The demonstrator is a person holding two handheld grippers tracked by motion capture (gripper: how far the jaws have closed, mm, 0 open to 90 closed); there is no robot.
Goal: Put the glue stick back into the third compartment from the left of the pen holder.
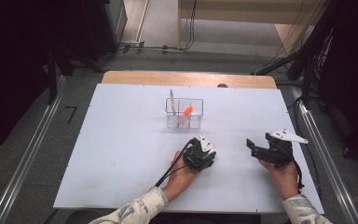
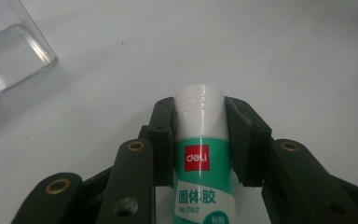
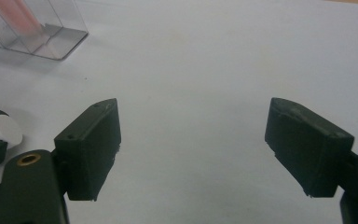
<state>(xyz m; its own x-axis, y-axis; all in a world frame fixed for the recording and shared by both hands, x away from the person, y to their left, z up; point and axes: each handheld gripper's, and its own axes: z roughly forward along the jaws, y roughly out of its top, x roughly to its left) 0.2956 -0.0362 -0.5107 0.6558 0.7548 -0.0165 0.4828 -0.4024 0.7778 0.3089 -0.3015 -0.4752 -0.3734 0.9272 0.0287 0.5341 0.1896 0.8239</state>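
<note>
The left gripper [image 2: 200, 135] holds a glue stick [image 2: 201, 154] between its closed jaws, clamped just below the white cap, low over the white table [image 1: 121, 154] near the middle of its near half. A clear plastic box [image 1: 184, 113] stands farther back, just beyond this gripper, with an orange item [image 1: 188, 110] and a thin upright stick inside. The right gripper [image 3: 205, 144] hovers well to the right, its jaws wide apart with nothing between them.
</note>
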